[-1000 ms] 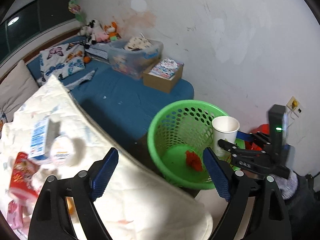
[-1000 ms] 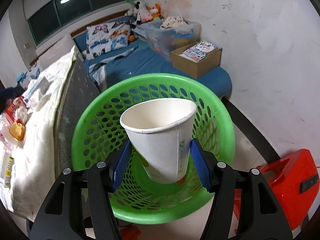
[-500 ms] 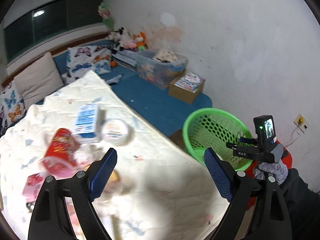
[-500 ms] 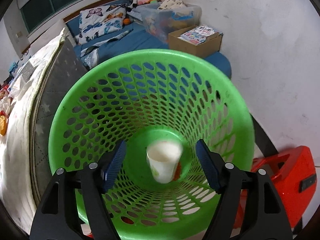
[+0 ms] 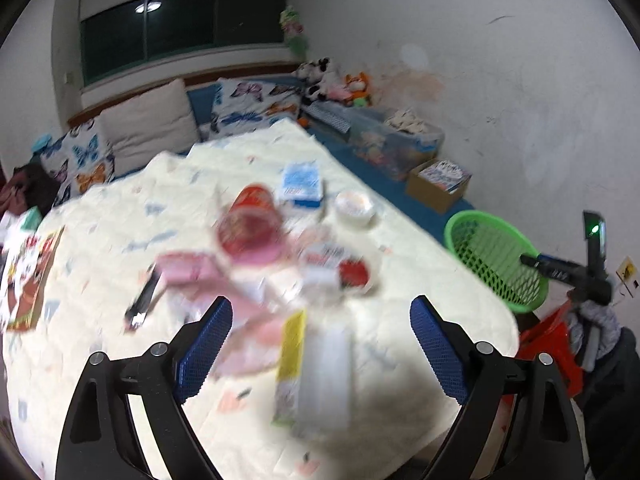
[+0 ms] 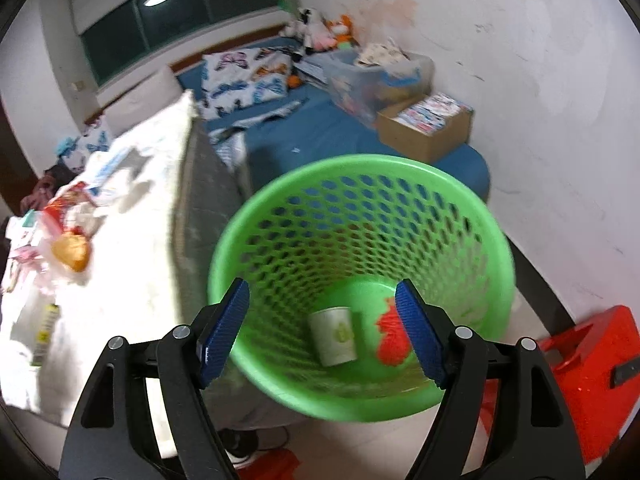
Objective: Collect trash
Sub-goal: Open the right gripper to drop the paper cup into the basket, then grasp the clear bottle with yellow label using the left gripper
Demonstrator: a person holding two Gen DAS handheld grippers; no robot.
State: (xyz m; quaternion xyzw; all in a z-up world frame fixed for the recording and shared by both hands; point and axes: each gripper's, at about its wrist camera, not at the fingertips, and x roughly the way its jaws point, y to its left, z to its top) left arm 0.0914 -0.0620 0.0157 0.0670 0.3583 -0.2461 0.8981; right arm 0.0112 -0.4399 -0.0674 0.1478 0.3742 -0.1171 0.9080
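Observation:
My right gripper (image 6: 322, 330) hangs over the green mesh basket (image 6: 472, 216), its jaws opening with nothing between them. The white paper cup (image 6: 334, 336) lies on its side on the basket floor beside a red scrap (image 6: 392, 338). My left gripper (image 5: 320, 344) stands open above the white quilted bed (image 5: 420, 300), where blurred trash lies: a red bowl (image 5: 250, 228), a blue-white carton (image 5: 301, 182), a round white lid (image 5: 354, 208), pink wrappers (image 5: 188, 270) and a yellow-white packet (image 5: 316, 368). In the left wrist view the basket (image 5: 496, 260) stands right of the bed, with the right gripper (image 5: 560, 270) over it.
A red box (image 6: 592, 368) sits on the floor right of the basket. Behind it a blue mattress (image 6: 320, 136) carries a cardboard box (image 6: 428, 128), a clear bin (image 6: 372, 76), butterfly pillows and plush toys. A white wall runs along the right.
The right gripper let go of the paper cup, which dropped into the basket and tipped over; the gripper then drew back and up. The left gripper swung left from the basket over the bed's trash.

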